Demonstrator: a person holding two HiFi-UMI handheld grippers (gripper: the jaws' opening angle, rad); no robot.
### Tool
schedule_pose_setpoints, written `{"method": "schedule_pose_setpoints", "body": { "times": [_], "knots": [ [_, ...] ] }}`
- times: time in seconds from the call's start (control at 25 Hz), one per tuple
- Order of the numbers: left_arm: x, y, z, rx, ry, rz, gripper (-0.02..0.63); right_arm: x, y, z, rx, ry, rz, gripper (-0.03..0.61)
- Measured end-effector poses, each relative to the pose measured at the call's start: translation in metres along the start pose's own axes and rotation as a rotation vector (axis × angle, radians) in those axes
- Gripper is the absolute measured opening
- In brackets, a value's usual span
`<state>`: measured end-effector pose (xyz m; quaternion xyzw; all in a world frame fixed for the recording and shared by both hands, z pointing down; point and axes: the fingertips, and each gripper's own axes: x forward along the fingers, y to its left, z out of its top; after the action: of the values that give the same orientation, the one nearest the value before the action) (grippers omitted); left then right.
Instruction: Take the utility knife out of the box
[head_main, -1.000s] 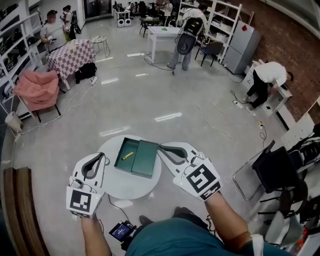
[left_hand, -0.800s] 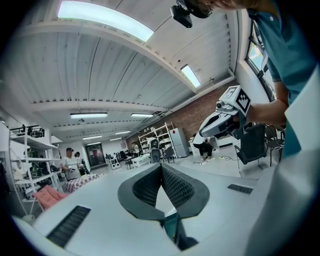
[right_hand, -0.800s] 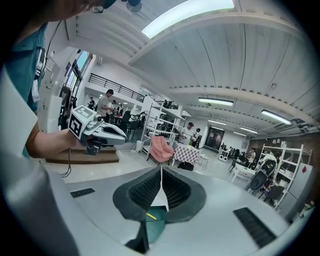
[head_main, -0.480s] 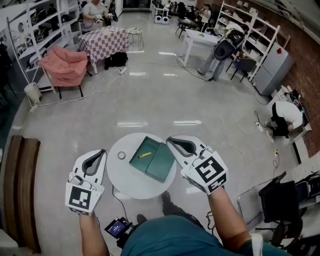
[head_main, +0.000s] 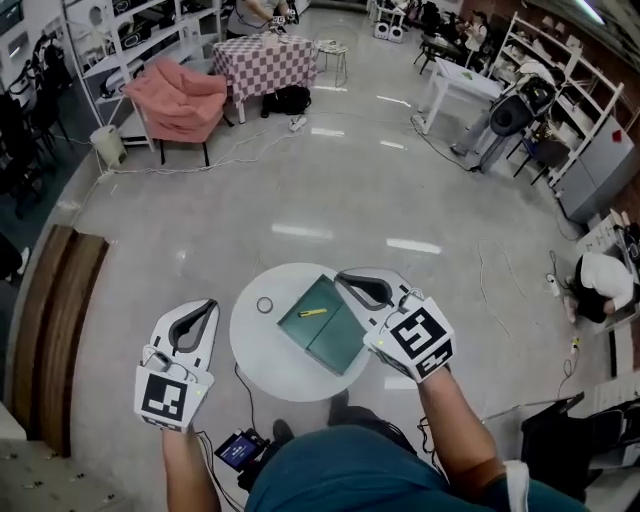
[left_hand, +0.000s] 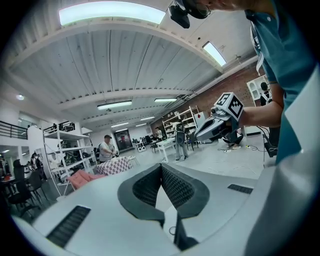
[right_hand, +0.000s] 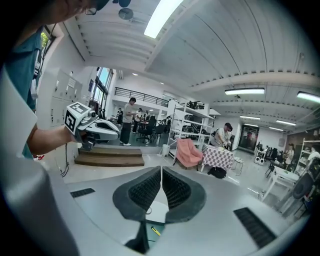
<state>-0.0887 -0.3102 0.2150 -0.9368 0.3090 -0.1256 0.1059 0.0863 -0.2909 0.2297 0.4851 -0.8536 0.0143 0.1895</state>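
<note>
The left tongs (head_main: 206, 306) have their tips pressed together with nothing between them, as the left gripper view (left_hand: 161, 168) shows. They hang over the floor (head_main: 330, 190), just beside the left edge of the round white worktop (head_main: 262, 352), and are not above it.

The right tongs (head_main: 342, 278) are also closed tip to tip and empty, with only a thin slit between the ribbed pads (right_hand: 149, 189) in the right gripper view (right_hand: 161, 171). In the head view they are above the far right side of the open green box (head_main: 300, 323), and their body covers part of its lid (head_main: 345, 342), which lies flat beside the tray.

The yellow utility knife (head_main: 312, 313) lies inside the tray of the box, near its far edge, just left of the right tongs' tips and apart from them. In the right gripper view the utility knife (right_hand: 156, 231) shows as a small yellow strip below the closed tips.

The box sits towards the right of the worktop. A small ring (head_main: 264, 305) lies on the worktop to the left of the box, between it and the left tongs.

Farther off across the floor stands a pink chair (head_main: 180, 95), with loose cables near it.
</note>
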Motion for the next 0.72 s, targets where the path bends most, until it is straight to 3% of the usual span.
{"method": "schedule_pose_setpoints", "body": {
  "times": [0.32,0.56,0.72],
  "knots": [
    [0.047,0.017,-0.039,-0.052,0.070,0.039,0.018,0.062,-0.036,-0.035,0.011,0.040,0.096,0.039],
    [0.066,0.039,-0.101,-0.077,0.105,0.057,0.018,0.124,-0.038,-0.082,0.019,0.070,0.139,0.040],
    [0.074,0.047,-0.174,-0.098,0.128,0.067,0.018,0.177,-0.022,-0.143,0.017,0.104,0.177,0.040]
  ]
}}
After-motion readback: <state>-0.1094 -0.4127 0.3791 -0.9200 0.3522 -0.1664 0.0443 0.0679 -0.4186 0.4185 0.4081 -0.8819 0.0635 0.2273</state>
